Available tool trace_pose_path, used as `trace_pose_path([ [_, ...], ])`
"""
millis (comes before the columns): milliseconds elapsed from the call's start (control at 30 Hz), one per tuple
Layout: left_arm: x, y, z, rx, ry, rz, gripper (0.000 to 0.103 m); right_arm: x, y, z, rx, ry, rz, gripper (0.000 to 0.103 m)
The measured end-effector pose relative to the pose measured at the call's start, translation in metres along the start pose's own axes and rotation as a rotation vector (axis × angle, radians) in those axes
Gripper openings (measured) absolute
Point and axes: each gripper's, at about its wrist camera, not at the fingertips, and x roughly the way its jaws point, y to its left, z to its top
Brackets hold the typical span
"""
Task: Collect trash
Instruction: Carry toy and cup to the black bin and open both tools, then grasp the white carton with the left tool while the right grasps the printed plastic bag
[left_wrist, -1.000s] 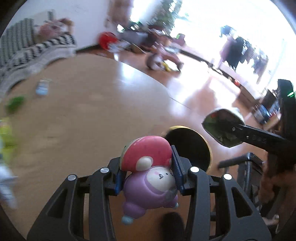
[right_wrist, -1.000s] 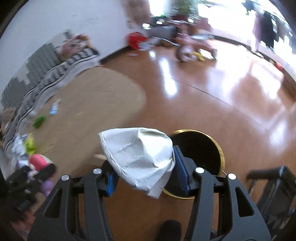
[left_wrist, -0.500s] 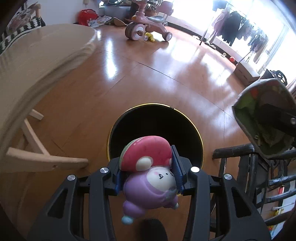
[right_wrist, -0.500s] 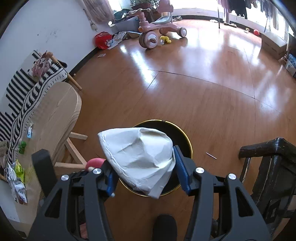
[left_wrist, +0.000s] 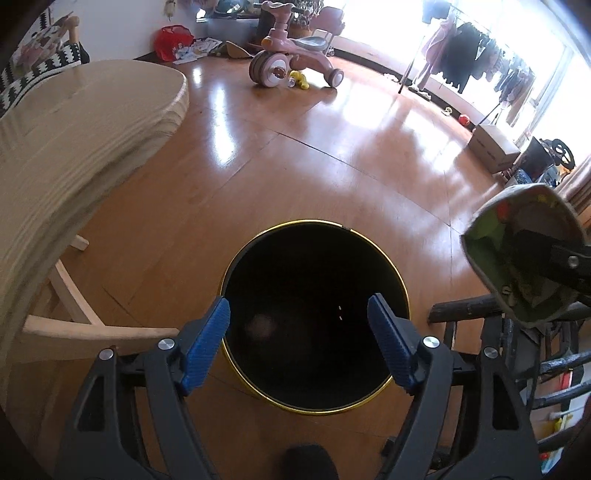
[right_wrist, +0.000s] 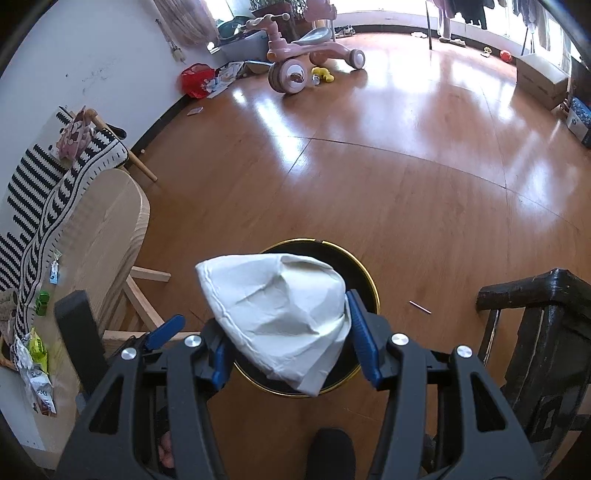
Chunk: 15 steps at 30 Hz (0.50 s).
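The left tongs hang directly over the mouth of the black, gold-rimmed trash bin with their blue pads spread wide and nothing between them. Deep in the bin's dark interior a faint pinkish blur shows, too dim to identify.

The right tongs pinch a crumpled white wrapper, an empty snack bag by the look of it, whose printed side shows green and red in the left wrist view. It sits above the near rim of the same bin, partly over the opening.

The wrapper looks very light, thin and soft. It holds creases and bulges between the pads rather than resisting them, so a modest squeeze across its bunched middle seems enough. Its film surface is probably slick, and a hold on a loose corner could let it slide out. Being so light, it may flutter or cling to a pad on release rather than drop straight, so it would be safer let go when fully over the opening.

More litter lies on the wooden desk to the left: crinkly packets at the near edge and a small green item farther along. These appear equally light and are best taken across the gathered body.
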Motion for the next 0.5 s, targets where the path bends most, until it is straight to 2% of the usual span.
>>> trace_pose_path([
  [100,-0.008,0.006,-0.005,0.003,-0.009,0.005,0.079,0.004,0.005,0.000,0.002,0.017,0.004,0.058],
  [133,-0.012,0.009,-0.005,0.001,-0.013,0.005,0.081,0.006,0.006,0.001,0.002,0.024,0.004,0.073],
  [200,-0.021,0.016,-0.007,-0.005,-0.020,0.012,0.083,0.006,0.009,0.002,-0.004,0.015,-0.011,0.085],
  [333,-0.046,0.031,-0.011,-0.013,-0.032,0.025,0.084,0.007,0.020,0.002,0.003,0.018,-0.003,0.085],
  [467,-0.094,0.056,-0.015,-0.025,-0.069,0.040,0.088,-0.002,0.060,0.001,-0.065,-0.003,0.024,0.085],
  [500,-0.114,0.068,-0.017,-0.034,-0.082,0.057,0.088,-0.007,0.081,-0.001,-0.094,-0.013,0.050,0.085],
])
